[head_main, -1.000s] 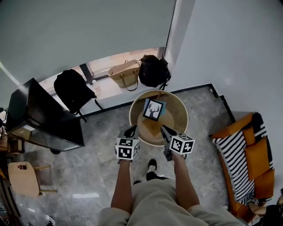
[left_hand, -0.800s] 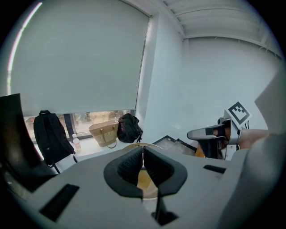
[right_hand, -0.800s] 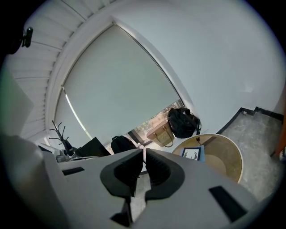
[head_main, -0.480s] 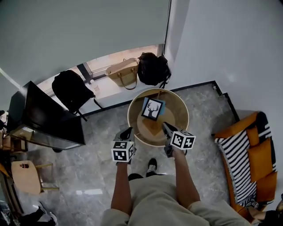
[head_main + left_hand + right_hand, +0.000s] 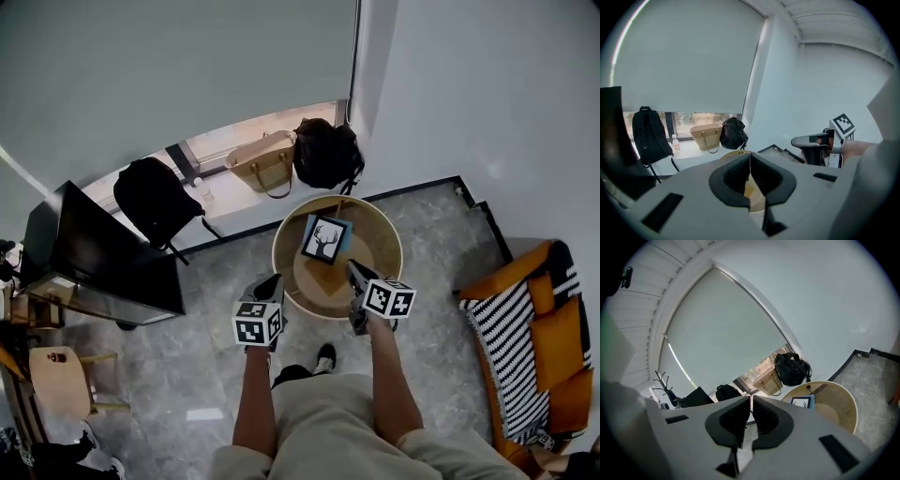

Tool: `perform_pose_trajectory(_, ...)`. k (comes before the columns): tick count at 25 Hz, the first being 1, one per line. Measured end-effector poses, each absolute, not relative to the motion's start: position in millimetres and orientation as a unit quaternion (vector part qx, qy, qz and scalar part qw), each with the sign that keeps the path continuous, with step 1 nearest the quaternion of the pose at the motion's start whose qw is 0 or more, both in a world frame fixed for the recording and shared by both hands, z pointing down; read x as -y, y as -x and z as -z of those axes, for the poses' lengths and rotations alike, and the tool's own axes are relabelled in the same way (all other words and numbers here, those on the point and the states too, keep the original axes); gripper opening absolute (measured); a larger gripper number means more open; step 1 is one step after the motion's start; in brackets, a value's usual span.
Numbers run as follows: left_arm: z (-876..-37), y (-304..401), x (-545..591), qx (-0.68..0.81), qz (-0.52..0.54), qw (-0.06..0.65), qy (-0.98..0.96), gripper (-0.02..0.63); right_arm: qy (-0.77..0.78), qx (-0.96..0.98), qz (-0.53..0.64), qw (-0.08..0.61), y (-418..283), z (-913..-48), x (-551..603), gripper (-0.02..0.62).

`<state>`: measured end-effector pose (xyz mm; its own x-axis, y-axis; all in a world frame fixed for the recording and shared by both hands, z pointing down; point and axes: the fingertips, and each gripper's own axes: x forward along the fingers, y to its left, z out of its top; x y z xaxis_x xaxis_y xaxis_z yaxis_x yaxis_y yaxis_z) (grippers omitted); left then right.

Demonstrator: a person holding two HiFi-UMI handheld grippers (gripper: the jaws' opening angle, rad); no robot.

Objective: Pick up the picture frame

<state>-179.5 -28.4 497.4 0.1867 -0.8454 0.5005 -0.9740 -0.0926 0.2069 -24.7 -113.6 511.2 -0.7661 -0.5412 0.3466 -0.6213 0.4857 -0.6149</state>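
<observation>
- Head view looks down on a round wooden desk with a raised rim, on a grey stone floor.
- The picture frame sits on the far half of the desk, a little left of the middle. It is bluish, with a black deer head on white, and it is turned a bit sideways.
- Nothing touches the picture frame. Both tools are on the near side of the desk, apart from it.
- The left tool is held at the near left rim of the desk. In the left gripper view its two dark jaws are pressed together with nothing between them.
- The right tool is over the near right part of the desk and points toward the far side. In the right gripper view its jaws are also closed tight and hold nothing.
- The picture frame shows to the right of the jaws in the right gripper view, small and far off.
- Past the desk, by the window, are a tan woven bag and a black bag side by side.
- A black backpack is further left along the same wall.
- A dark cabinet is on the left, with a wooden chair near it.
- An orange sofa with a striped blanket is on the right.
- One shoe of the person shows below the desk.
</observation>
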Motion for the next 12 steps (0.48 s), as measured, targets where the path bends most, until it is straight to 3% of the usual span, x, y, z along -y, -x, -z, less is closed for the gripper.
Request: perform_pose_trajectory(12,-505.1,169.6,35.8,0.616,-0.145,0.238,-0.736,0.023,-0.332,0.858,-0.387,0.065,26.9,-518.7,116.5,0.041)
